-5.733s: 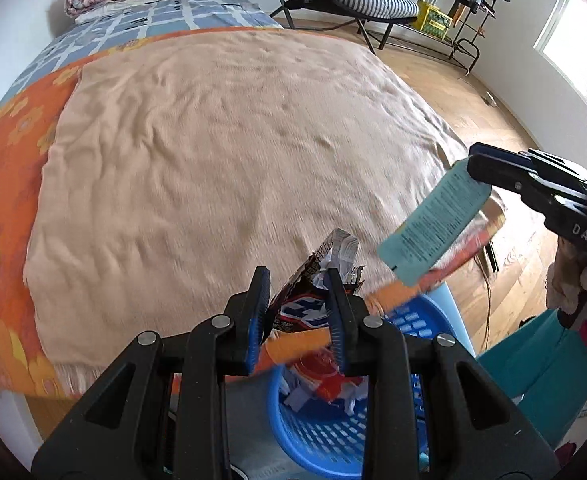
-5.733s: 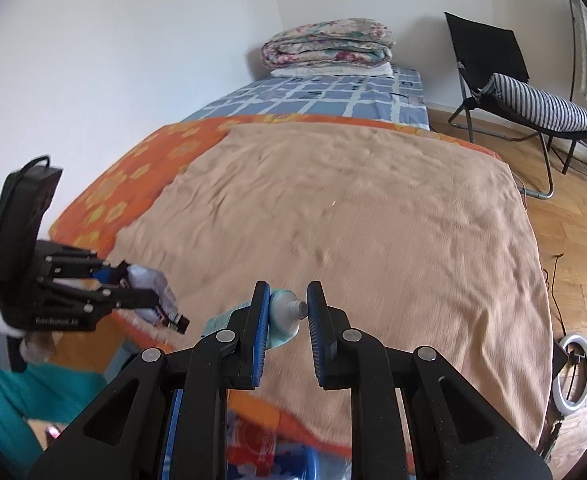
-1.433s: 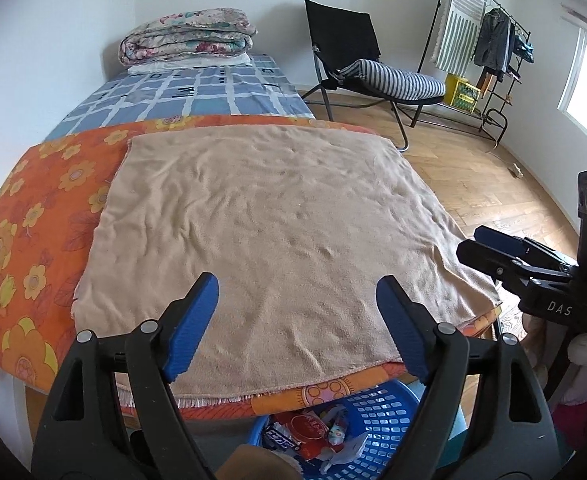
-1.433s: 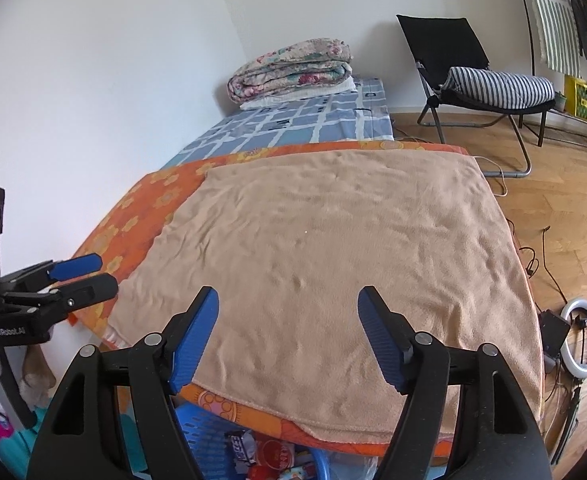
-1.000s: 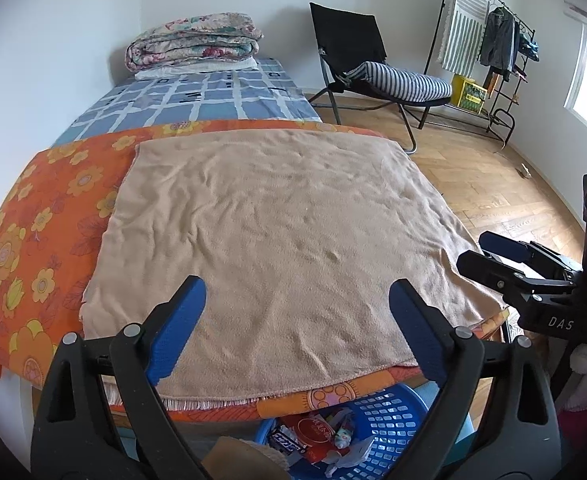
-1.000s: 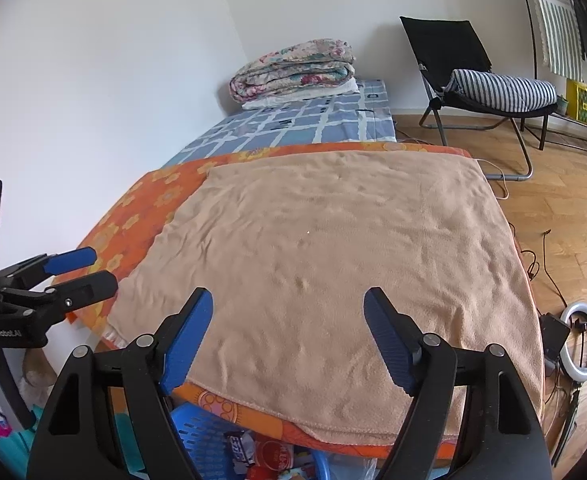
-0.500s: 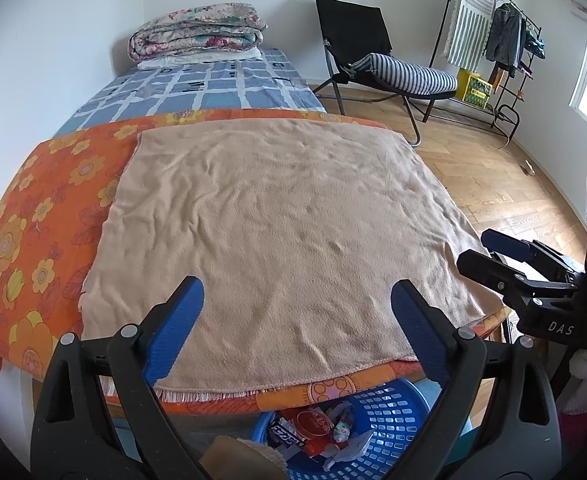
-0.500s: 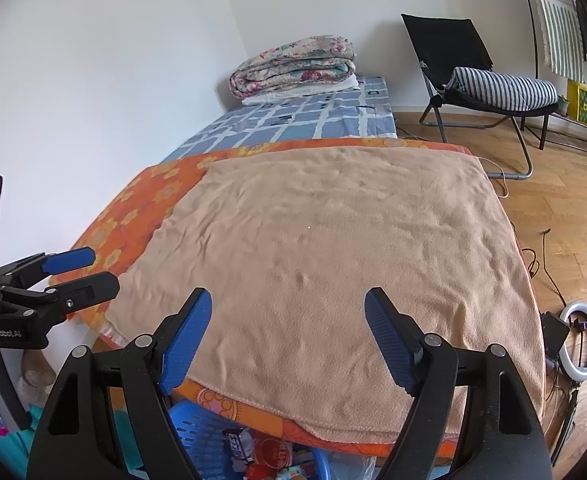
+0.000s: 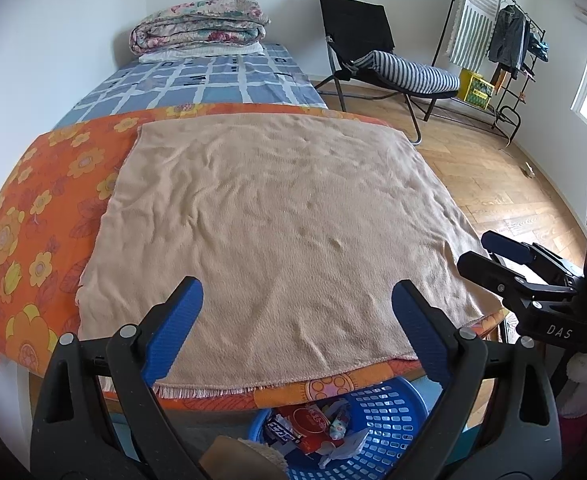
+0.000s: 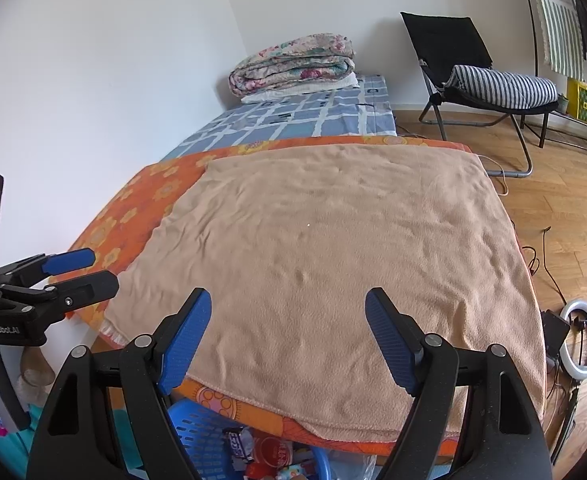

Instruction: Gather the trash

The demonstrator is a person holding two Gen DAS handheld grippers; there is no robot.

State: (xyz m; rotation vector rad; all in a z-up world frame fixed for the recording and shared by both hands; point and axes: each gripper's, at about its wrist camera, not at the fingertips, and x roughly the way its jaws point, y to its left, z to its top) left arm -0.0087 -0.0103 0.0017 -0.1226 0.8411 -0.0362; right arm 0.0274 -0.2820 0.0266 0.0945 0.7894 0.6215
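**Bedroom, bed cleared, trash in basket: both tools empty**

Room: white walls, wood floor, a bed along the wall. A tan blanket [image 9: 277, 232] covers the near part of the bed over an orange floral sheet [image 9: 33, 216]; beyond it lies a blue checked sheet [image 9: 213, 84] with a folded quilt [image 9: 199, 24] stacked at the far end. Nothing loose shows on the blanket.

Item 1. Blue basket [image 9: 389, 420]: stands on the floor at the foot of the bed, partly under the overhanging blanket edge, placed where things lifted off the bed can be dropped straight down. Seen also in the right wrist view.

Item 2. Trash [image 9: 313, 424]: wrappers and small packets lie inside the basket, heaped toward its left side.

Item 3. Left tool [image 9: 295, 292]: jaws wide, nothing between them, held above the basket and tilted down toward the blanket.

Item 4. Right tool [image 10: 287, 306]: jaws wide, empty, held alongside at a like tilt.

Judgement: collection appears complete or nearly so; both tools seem held apart and idle because no piece remains in sight.

Background: black folding chair [image 9: 357, 36] with striped cushion, clothes rack [image 9: 505, 40], ring light [image 10: 581, 340] on the floor.
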